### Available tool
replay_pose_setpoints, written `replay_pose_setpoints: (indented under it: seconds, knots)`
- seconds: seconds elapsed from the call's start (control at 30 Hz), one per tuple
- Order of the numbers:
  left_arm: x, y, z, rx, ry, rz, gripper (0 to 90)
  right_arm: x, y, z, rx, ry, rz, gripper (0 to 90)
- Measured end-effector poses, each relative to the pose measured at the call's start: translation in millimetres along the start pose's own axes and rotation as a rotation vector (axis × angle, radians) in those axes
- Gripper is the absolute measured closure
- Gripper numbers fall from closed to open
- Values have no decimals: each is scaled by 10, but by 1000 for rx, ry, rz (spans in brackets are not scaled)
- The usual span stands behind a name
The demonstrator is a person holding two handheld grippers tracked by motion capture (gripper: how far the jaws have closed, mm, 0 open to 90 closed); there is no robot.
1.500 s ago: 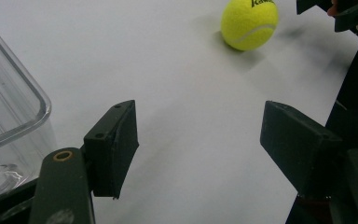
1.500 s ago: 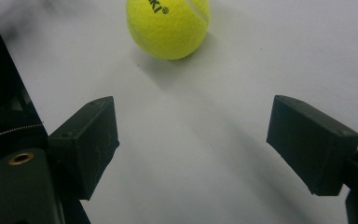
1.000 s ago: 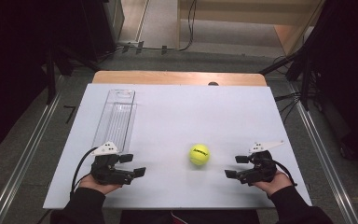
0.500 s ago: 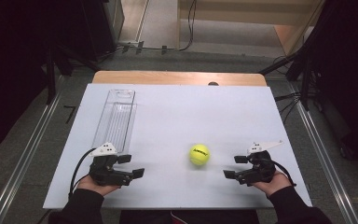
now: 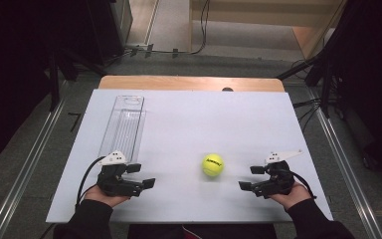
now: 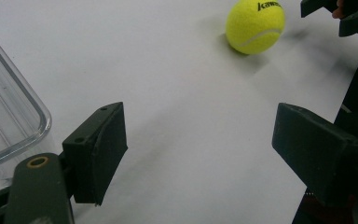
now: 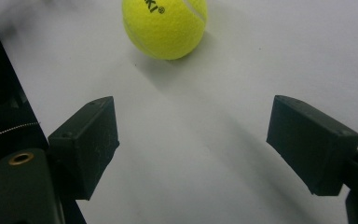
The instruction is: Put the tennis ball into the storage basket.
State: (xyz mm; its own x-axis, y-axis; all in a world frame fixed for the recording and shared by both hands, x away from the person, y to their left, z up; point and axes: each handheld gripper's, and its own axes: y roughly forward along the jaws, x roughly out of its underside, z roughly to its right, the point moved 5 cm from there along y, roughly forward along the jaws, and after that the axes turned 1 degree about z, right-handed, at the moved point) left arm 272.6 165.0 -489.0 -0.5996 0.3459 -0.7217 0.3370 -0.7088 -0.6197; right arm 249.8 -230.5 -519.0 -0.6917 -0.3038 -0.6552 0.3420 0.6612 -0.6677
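A yellow tennis ball (image 5: pixel 212 165) lies on the white board (image 5: pixel 194 119) near its front edge, between my two hands. My left gripper (image 5: pixel 143 175) rests at the front left, open and pointing right toward the ball, with nothing between its jaws. In the left gripper view the ball (image 6: pixel 255 25) lies far ahead of the open left gripper (image 6: pixel 200 149). My right gripper (image 5: pixel 248 178) rests at the front right, open and pointing left. In the right gripper view the ball (image 7: pixel 164 25) sits just beyond the open, empty right gripper (image 7: pixel 193 144).
A long clear plastic tray (image 5: pixel 123 124) lies lengthwise on the left half of the board, just beyond my left gripper; its rounded corner (image 6: pixel 9 116) is at the left of the left gripper view. A wooden tabletop edge (image 5: pixel 189 83) runs behind the board. Dark floor and cables surround the table.
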Motion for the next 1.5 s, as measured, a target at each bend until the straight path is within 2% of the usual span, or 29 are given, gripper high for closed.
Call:
replay_pose_setpoints:
  seconds: [0.37, 0.57, 0.87, 1.0, 1.27, 1.4, 1.5]
  knots:
    - [-23, 4, 10, 10, -5, 1, 184, -3, -3, -8, 1, 0, -5, 146]
    - [-126, 0, 69, 30, 8, 32, 188, -5, 2, -6, 11, -4, -6, 146]
    - [-251, 41, 130, 36, 27, 19, 186, -10, 3, 10, 21, 0, -6, 146]
    - [-320, 64, 169, 31, 49, 16, 177, -17, 4, 15, 27, -1, -6, 146]
    - [-434, 128, 241, 43, 53, 7, 154, -18, 3, 30, 30, 1, -4, 146]
    - [-492, 172, 255, 45, 51, -2, 127, -21, 12, 26, 27, 3, -6, 146]
    - [-517, 225, 260, 52, 32, -19, 0, -21, 18, 26, 26, -4, -9, 145]
